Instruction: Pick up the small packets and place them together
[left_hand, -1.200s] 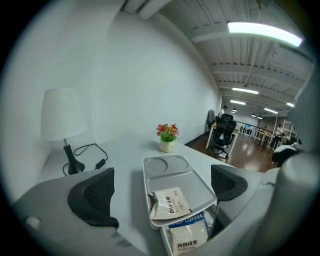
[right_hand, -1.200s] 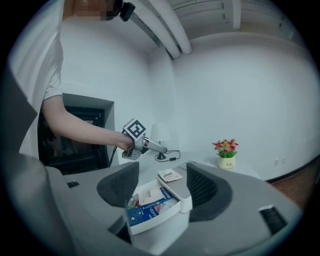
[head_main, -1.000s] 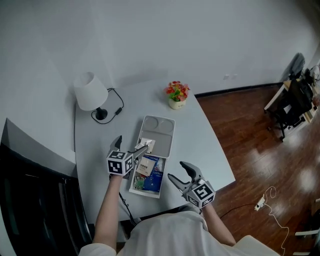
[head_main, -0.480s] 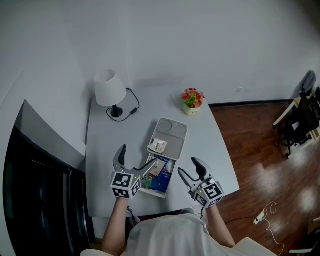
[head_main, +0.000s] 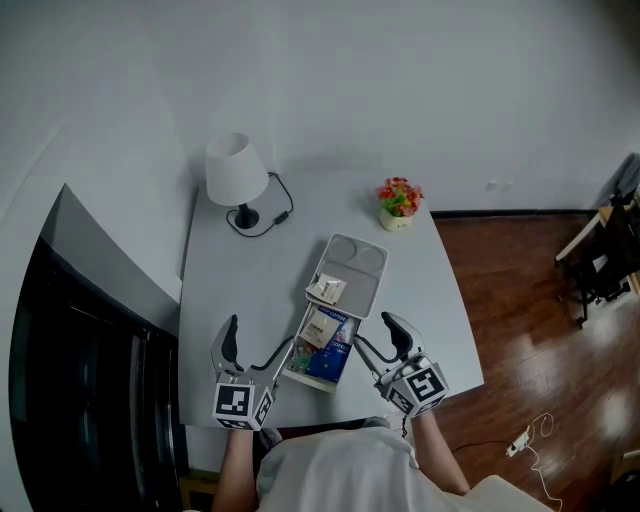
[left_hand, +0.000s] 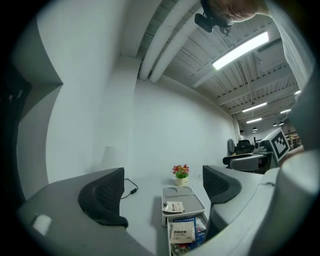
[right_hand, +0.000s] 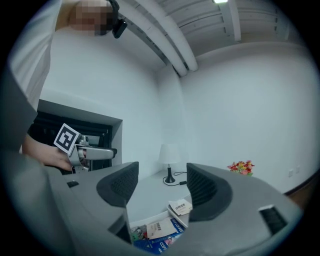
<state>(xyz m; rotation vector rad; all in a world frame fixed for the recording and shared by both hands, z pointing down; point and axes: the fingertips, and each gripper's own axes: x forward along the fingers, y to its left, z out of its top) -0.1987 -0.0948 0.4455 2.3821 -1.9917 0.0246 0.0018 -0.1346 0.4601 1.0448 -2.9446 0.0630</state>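
A grey tray (head_main: 362, 262) lies lengthwise on the grey table. A small white packet (head_main: 327, 291) rests on its flat middle section. In its near compartment a white packet (head_main: 320, 328) lies on a blue coffee packet (head_main: 336, 360) among other packets. My left gripper (head_main: 258, 338) hangs near the table's front edge, left of the tray. Its jaws have just been closing a little and stand open with nothing between them. My right gripper (head_main: 375, 333) is open and empty at the tray's near right. The left gripper view shows the small packet (left_hand: 174, 206) past the open left gripper (left_hand: 162, 189). The right gripper (right_hand: 160, 187) is open too.
A white lamp (head_main: 237, 172) with a black cable (head_main: 272, 215) stands at the table's far left. A small flower pot (head_main: 399, 200) sits at the far right corner. A dark panel (head_main: 90, 380) borders the table's left; wooden floor (head_main: 540, 320) lies to the right.
My left gripper has drawn back from over the tray to the near left. The small white packet that was at its fingertip now lies on the tray's flat section.
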